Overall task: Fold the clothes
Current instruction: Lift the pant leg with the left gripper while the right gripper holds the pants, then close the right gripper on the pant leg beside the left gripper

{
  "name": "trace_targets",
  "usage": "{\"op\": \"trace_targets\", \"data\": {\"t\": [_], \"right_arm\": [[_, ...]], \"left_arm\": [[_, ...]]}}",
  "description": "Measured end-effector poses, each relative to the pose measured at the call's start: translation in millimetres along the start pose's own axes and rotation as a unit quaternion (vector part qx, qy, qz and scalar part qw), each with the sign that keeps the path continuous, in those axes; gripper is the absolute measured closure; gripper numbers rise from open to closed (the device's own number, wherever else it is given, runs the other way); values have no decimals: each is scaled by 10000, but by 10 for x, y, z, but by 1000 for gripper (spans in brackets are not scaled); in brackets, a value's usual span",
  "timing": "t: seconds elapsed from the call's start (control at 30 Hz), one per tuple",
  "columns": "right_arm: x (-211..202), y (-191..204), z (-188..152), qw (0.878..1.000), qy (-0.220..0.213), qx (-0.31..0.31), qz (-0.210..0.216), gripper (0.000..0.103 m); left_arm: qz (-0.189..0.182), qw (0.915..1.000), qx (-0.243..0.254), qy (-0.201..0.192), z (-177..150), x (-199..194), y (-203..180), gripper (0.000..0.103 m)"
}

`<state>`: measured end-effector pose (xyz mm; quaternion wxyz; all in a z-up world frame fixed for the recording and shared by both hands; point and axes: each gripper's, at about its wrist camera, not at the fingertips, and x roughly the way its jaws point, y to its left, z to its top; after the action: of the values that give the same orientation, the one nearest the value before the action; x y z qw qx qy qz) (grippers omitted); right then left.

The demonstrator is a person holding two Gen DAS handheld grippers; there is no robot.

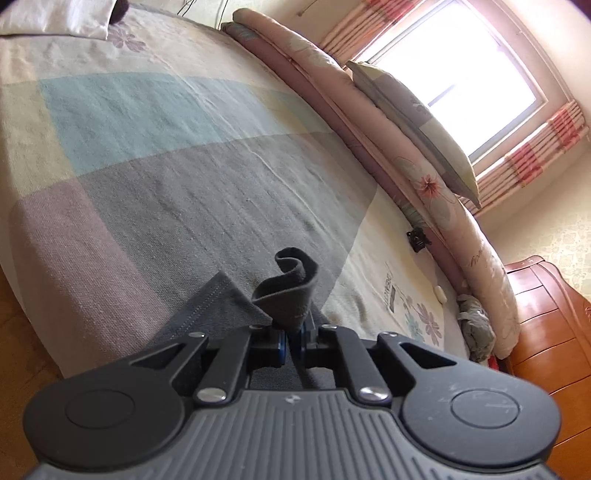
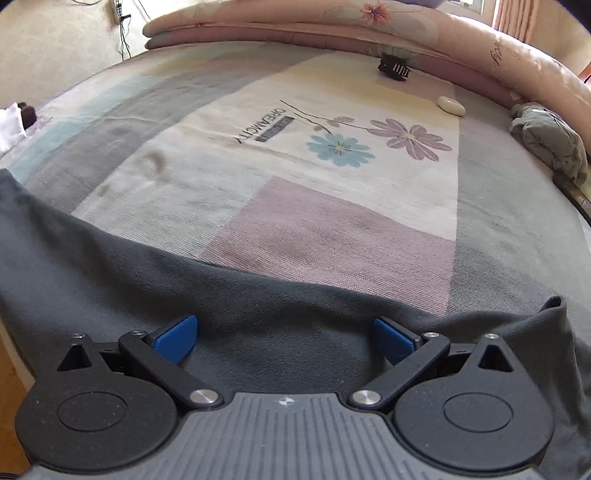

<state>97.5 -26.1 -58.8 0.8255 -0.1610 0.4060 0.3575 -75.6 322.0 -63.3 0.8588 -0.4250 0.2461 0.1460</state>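
Patchwork bed sheet (image 2: 332,221) with one dark grey garment (image 2: 258,295) laid at its near edge.
One left gripper (image 1: 291,338) pinches a curled fold of the garment; one right gripper (image 2: 284,338) hangs spread wide over it, gripping nothing. Beyond lie one clip (image 2: 394,67), one white oval (image 2: 451,106), one crumpled cloth (image 2: 550,142), and one rolled quilt (image 2: 369,22).

Both the left gripper (image 1: 291,341) and the right gripper (image 2: 284,338) have black linkage arms, silver screws, blue pads (image 2: 176,338) and ribbed grey bodies.

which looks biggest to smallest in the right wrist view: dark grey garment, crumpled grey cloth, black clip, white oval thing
1. dark grey garment, though nearest the camera
2. crumpled grey cloth
3. black clip and white oval thing: too alike to rank
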Motion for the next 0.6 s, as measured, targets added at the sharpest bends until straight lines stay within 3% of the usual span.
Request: {"op": "trace_targets", "data": {"t": [0.13,0.2,0.3,0.5,0.6], "right_arm": [[-351,108,-89,9969,-344,-495,502,5],[-553,188,-172,9905,-527,-898,903,25],[-714,341,-280,9777,-528,-1382,1490,42],[-617,848,-358,9491,-325,-2285,2145,58],[-445,1007,-332,9436,-195,-2516,2145,60]], "left_arm": [[45,9997,-87,228,-39,160,93,77],[93,9991,-172,376,-77,258,158,75],[121,9985,-174,510,-159,312,198,71],[-52,9980,-242,586,-237,247,216,65],[-201,9972,-213,687,-256,239,193,62]]}}
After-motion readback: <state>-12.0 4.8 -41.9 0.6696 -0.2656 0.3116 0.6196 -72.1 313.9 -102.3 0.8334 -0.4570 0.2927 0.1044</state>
